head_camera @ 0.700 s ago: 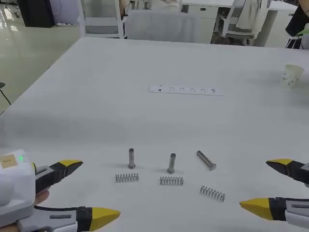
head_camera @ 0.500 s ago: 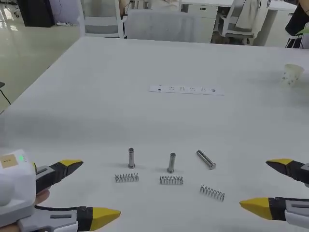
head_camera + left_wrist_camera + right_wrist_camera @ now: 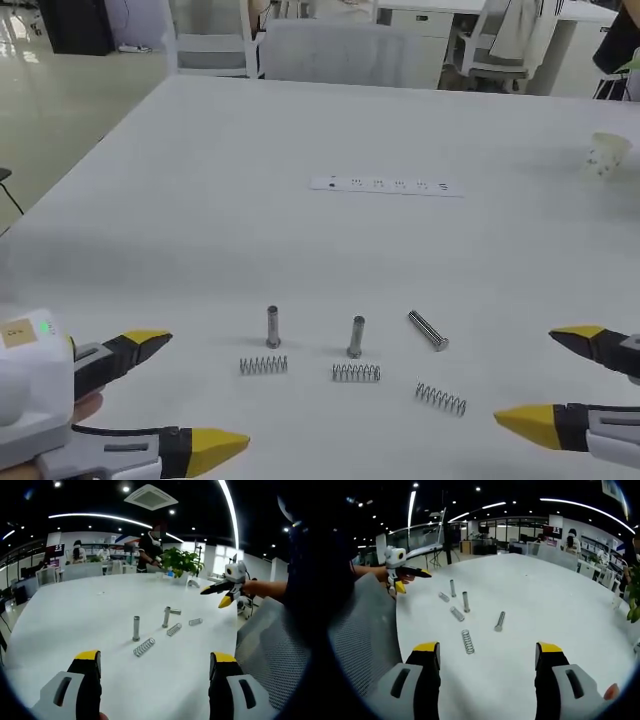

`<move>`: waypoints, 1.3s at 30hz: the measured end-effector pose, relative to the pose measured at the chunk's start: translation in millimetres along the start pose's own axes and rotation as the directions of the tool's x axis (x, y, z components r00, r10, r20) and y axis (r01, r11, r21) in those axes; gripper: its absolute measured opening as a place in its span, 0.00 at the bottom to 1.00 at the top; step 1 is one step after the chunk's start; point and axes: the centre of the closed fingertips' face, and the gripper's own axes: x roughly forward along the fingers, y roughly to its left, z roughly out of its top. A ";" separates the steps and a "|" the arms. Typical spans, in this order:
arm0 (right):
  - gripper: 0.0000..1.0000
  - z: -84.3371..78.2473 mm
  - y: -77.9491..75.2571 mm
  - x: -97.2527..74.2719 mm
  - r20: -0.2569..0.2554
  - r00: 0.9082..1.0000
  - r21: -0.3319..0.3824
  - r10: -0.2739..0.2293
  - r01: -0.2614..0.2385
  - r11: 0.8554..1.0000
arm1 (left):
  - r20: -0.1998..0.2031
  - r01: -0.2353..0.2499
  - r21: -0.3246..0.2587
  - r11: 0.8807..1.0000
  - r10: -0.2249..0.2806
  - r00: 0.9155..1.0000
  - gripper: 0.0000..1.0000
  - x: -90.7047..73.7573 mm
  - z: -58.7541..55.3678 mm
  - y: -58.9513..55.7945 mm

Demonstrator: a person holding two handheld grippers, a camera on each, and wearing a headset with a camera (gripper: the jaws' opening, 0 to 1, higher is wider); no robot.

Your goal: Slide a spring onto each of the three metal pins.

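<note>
Three metal pins are on the white table (image 3: 300, 240): the left pin (image 3: 272, 327) and the middle pin (image 3: 356, 337) stand upright, and the right pin (image 3: 427, 331) lies on its side. A spring lies just in front of each: left spring (image 3: 263, 366), middle spring (image 3: 356, 373), right spring (image 3: 441, 399). My left gripper (image 3: 185, 390) is at the lower left, open and holding nothing. My right gripper (image 3: 550, 380) is at the lower right, open and holding nothing. In the left gripper view the nearest pin (image 3: 136, 628) and spring (image 3: 144, 647) are ahead. In the right gripper view the lying pin (image 3: 499, 621) and a spring (image 3: 467, 641) are ahead.
A flat power strip (image 3: 386, 187) sits in the table's middle, farther back. A paper cup (image 3: 605, 155) stands at the far right. Chairs (image 3: 340, 55) line the table's far edge. A potted plant (image 3: 182, 562) is on the table in the left gripper view.
</note>
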 end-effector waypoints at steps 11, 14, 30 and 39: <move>0.77 10.6 -3.2 7.2 -0.008 1.000 -0.035 -0.003 0.002 0.999 | 0.004 -0.002 -0.001 1.000 0.002 1.000 0.87 -0.4 0.8 1.0; 0.76 13.7 -5.2 9.5 -0.011 1.000 -0.042 -0.005 0.005 0.999 | 0.003 -0.002 -0.001 1.000 0.002 1.000 0.87 -0.8 0.6 1.1; 0.71 20.6 -15.1 27.2 -0.042 0.999 -0.059 -0.009 0.006 0.998 | -0.004 0.001 -0.004 1.000 -0.001 1.000 0.87 -1.6 -1.4 1.9; 0.67 28.1 -20.1 41.1 -0.063 0.998 -0.070 -0.012 0.008 0.998 | -0.005 0.003 -0.003 1.000 -0.003 1.000 0.86 -1.2 -1.2 2.0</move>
